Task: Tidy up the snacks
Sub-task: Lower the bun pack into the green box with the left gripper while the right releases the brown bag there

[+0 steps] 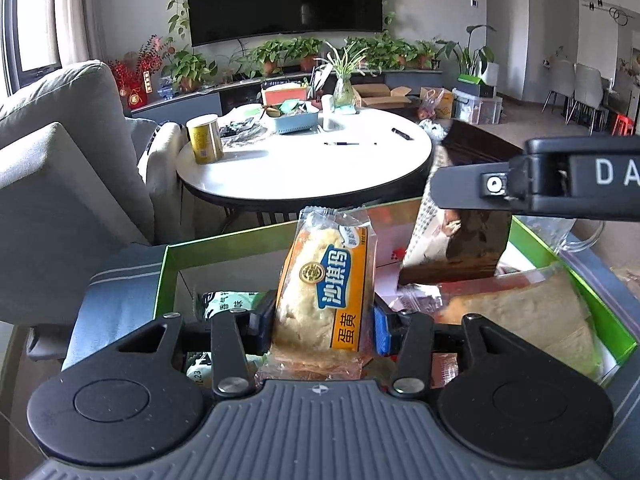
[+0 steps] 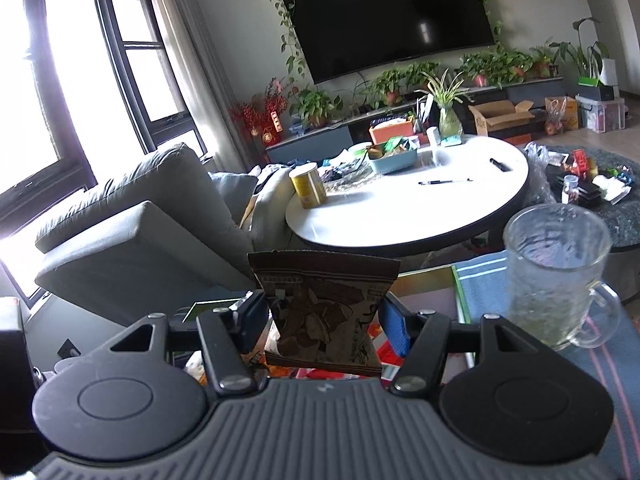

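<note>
Standing upright between left gripper (image 1: 323, 322) jaws: yellow pastry pack (image 1: 328, 288), gripped; right gripper (image 2: 324, 320) clamps brown packet (image 2: 322, 312).

I see the yellow-labelled pastry pack (image 1: 324, 292) standing upright, clear wrapper, pale flaky cake inside — just over the green box (image 1: 168, 276). The brown snack bag (image 2: 324, 312) stands upright too, crimped top up — above that box's loose packets (image 1: 516, 304).

Two tools, each with one snack packet between its fingers: one yellow pastry pack (image 1: 324, 292), one brown pouch (image 2: 324, 312). One green box (image 1: 256, 236), one glass mug (image 2: 556, 272).
</note>
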The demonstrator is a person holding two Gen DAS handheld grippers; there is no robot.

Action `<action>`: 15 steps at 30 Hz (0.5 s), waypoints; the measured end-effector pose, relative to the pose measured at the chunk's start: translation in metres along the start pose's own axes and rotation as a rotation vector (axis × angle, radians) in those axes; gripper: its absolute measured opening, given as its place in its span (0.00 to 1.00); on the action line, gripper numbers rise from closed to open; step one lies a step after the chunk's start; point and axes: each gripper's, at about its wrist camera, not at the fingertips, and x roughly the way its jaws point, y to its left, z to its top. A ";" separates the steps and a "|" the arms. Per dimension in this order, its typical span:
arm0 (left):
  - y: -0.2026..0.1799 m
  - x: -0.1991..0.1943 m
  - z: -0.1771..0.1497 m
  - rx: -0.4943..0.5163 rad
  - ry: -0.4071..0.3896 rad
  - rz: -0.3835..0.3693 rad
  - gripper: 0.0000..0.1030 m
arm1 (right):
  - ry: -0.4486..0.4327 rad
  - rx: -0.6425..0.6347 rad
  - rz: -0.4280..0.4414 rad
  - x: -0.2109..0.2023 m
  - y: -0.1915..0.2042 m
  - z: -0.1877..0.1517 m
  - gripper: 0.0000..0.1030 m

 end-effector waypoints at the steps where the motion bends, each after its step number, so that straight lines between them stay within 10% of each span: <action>1: 0.001 0.000 0.000 -0.005 -0.003 -0.001 0.47 | 0.005 -0.001 0.004 0.001 0.001 0.000 0.67; 15: 0.012 -0.026 -0.006 -0.050 -0.066 0.053 0.58 | 0.005 0.052 -0.042 -0.003 -0.011 -0.003 0.68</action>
